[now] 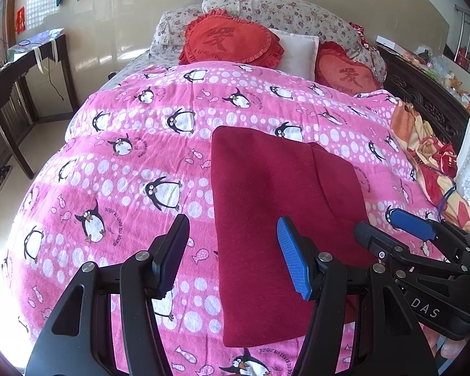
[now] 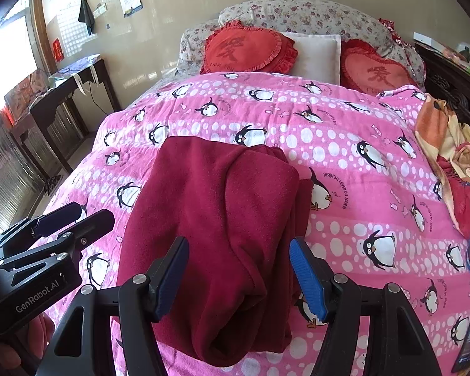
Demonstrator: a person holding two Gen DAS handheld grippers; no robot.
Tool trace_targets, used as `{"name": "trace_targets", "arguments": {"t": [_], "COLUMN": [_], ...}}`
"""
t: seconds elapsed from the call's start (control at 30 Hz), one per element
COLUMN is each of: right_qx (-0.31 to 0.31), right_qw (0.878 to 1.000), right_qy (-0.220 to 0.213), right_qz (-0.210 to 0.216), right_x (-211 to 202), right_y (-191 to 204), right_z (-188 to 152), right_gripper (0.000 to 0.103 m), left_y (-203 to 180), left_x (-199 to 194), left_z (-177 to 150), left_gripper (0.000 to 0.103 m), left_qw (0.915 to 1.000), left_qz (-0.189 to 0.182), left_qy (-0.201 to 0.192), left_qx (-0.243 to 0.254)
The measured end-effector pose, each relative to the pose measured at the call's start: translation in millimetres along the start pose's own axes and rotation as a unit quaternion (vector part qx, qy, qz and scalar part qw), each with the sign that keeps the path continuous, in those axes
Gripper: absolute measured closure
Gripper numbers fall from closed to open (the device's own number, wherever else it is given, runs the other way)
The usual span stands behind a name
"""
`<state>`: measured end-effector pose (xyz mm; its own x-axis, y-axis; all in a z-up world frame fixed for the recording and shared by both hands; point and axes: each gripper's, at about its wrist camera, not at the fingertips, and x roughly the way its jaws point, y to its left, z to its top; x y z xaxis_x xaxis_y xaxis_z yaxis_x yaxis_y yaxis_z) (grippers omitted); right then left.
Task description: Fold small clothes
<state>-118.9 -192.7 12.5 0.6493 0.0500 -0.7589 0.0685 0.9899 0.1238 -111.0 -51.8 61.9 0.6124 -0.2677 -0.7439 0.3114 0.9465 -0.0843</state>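
Observation:
A dark red fleece garment [image 1: 266, 188] lies folded into a long rectangle on the pink penguin blanket [image 1: 125, 163]. In the right wrist view the garment [image 2: 219, 203] shows a thick rolled fold along its near right side. My left gripper [image 1: 232, 228] hovers open over the garment's near left edge, with one finger over the blanket and the other over the cloth. My right gripper [image 2: 238, 244] stands open above the garment's near end, nothing pinched between its pads. Each gripper appears in the other's view: the right gripper [image 1: 377, 221] beside the garment's right edge, the left gripper [image 2: 94, 213] beside its left edge.
Two red heart cushions [image 1: 228, 40], a white pillow [image 1: 297, 50] and floral pillows [image 1: 282, 9] line the head of the bed. A crumpled orange-flowered blanket [image 1: 429, 156] lies along the right side. A dark wooden desk [image 1: 18, 72] stands left of the bed.

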Motion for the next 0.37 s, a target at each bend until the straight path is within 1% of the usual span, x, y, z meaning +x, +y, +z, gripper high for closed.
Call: {"name": "trace_targets", "arguments": {"t": [0.27, 0.37], "right_qx": [0.0, 0.007], "right_qw": [1.0, 1.0], "right_qy": [0.006, 0.0], "right_qz": [0.005, 0.005], "right_x": [5.2, 5.1], "right_y": [1.3, -7.4], "right_z": [1.8, 1.9], "right_gripper": [0.039, 0.039], "left_y": [8.4, 19.2], "left_x": [5.4, 8.7], "left_z": [0.8, 2.2], "left_gripper": [0.044, 0.044], "left_qw": [0.9999, 0.9998], "left_qz": [0.003, 0.01], "left_qy": [-0.005, -0.003], "left_qx": [-0.013, -0.018]}}
